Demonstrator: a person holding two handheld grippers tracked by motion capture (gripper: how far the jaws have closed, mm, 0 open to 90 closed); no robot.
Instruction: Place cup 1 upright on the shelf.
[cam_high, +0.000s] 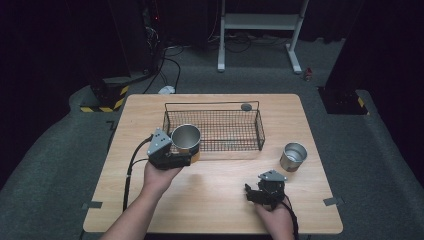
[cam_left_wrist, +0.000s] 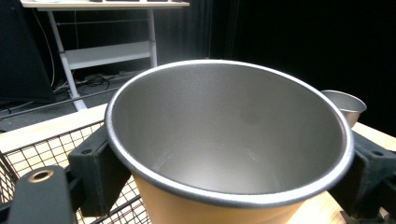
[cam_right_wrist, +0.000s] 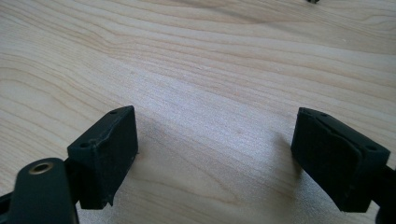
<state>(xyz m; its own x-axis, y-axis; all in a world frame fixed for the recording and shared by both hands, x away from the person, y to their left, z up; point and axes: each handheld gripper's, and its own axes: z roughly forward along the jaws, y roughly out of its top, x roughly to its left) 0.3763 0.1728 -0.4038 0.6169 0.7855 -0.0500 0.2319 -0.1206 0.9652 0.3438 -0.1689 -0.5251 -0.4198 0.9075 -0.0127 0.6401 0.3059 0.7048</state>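
Overhead arrangement of the wooden worktop (cam_high: 215, 200) during handling of a metal cup. The left tongs (cam_high: 189, 155), carried in the person's left hand (cam_high: 159, 176), were clamped on the steel cup with a tan outer wall (cam_high: 186, 138); the cup stood upright with its mouth facing up, held at the near left corner of the black wire basket (cam_high: 235, 131), against the basket's front rim. Whether the cup's base rested on anything could not be told. In the left gripper view, the two black jaws pressed on opposite sides of the cup (cam_left_wrist: 229, 140) just under its rolled rim, with the basket's mesh (cam_left_wrist: 42, 149) visible below and to the left. A second steel cup (cam_high: 293, 156) stood on the worktop to the right of the basket, well apart from the held one; its rim also appeared behind the held cup in the left gripper view (cam_left_wrist: 348, 103). The right tongs (cam_high: 256, 194), in the right hand (cam_high: 275, 220), lay near the front edge of the worktop, jaws spread wide with bare wood grain (cam_right_wrist: 215, 93) between them and nothing held.
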